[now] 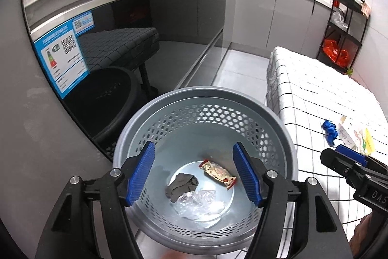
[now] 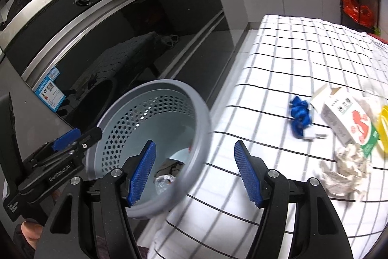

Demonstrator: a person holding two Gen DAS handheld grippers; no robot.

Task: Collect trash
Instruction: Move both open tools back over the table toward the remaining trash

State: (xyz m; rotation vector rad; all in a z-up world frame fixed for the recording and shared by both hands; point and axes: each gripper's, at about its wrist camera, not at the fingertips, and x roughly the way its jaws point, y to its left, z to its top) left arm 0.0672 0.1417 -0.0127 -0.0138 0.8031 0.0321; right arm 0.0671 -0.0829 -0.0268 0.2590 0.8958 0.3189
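A grey perforated waste basket [image 1: 278, 123] stands on the floor beside the table; it also shows in the right wrist view [image 2: 194, 98]. Inside lie a red-gold wrapper [image 1: 218, 172], a grey crumpled piece [image 1: 181, 186] and clear plastic [image 1: 198, 202]. My left gripper [image 1: 194, 174] is open and empty above the basket. My right gripper [image 2: 194, 174] is open and empty over the basket rim and table edge; it also shows in the left wrist view [image 1: 349, 157]. On the checked tablecloth [image 2: 278, 60] lie a blue crumpled wrapper [image 2: 299, 114], a white carton [image 2: 344, 118] and crumpled paper [image 2: 344, 169].
A dark glass oven front [image 2: 145, 23] stands close behind the basket. A yellow item [image 2: 384, 125] lies at the table's right edge. A black shelf cart [image 1: 344, 33] with orange bags stands far right by grey cabinets [image 1: 266, 13].
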